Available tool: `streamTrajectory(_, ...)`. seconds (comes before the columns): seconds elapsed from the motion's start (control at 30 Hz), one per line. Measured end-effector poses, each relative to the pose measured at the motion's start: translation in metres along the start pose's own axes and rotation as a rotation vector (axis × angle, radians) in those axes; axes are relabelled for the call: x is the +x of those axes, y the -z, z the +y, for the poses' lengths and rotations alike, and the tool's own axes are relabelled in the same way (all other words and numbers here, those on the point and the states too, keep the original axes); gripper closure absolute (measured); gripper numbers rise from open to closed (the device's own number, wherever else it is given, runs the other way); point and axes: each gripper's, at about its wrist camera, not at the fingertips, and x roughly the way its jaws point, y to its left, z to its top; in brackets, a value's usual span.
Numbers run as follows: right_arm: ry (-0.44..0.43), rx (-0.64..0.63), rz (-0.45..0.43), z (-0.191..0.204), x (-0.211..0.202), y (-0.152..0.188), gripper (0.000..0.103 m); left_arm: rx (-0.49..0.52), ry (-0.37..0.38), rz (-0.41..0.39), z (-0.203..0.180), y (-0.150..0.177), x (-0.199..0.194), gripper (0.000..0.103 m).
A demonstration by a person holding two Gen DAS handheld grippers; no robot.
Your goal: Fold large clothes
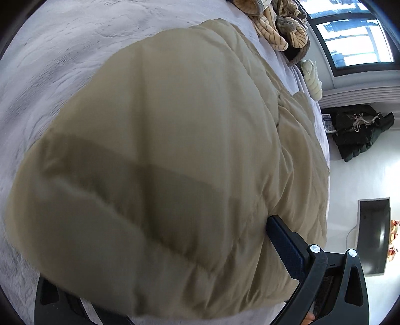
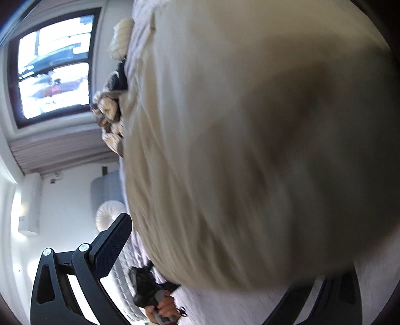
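Big puffy beige quilted coat [image 1: 175, 150] lies on pale grey bed cover [image 1: 62, 50]. Left gripper [image 1: 175, 287] fingers wide apart, coat bulging between. Right gripper [image 2: 225, 262] same, picture blurry.

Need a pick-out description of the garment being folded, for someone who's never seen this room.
Start at the grey bed that fills the left wrist view. The beige puffy coat lies across its middle, bulging up between both claws. Unlike the striped tan knit heap at the far end of the bed and the black jacket on the floor, it is plain, smooth and quilted.
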Motion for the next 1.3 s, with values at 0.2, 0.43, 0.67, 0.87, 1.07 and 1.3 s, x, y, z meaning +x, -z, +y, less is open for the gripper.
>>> streamTrajectory(0.2, -0.006, 0.051, -0.012, -0.004, 0.01, -0.01, 0.003, 0.032, 0.017, -0.003, -0.01, 0.001, 0.0, 0.052)
streamTrajectory(0.43, -0.022, 0.136, -0.007, -0.012, 0.001, -0.006, 0.074, 0.111, 0.102, -0.04, -0.028, 0.009, -0.038, 0.086)
streamTrajectory(0.67, -0.082, 0.07, -0.003, 0.008, -0.022, 0.011, 0.08, 0.142, 0.152, -0.041, -0.032, 0.031, -0.084, 0.086)
streamTrajectory(0.87, -0.076, 0.059, 0.028, 0.009, -0.047, 0.04, 0.08, 0.152, 0.15, 0.008, -0.025, 0.062, -0.111, 0.086)
streamTrajectory(1.07, -0.071, 0.113, 0.051, -0.016, -0.076, 0.089, 0.08, 0.15, 0.125, 0.096, 0.003, 0.107, -0.134, 0.086)
streamTrajectory(1.3, -0.088, 0.182, 0.075, -0.05, -0.101, 0.131, 0.08, 0.14, 0.055, 0.172, 0.045, 0.157, -0.151, 0.086)
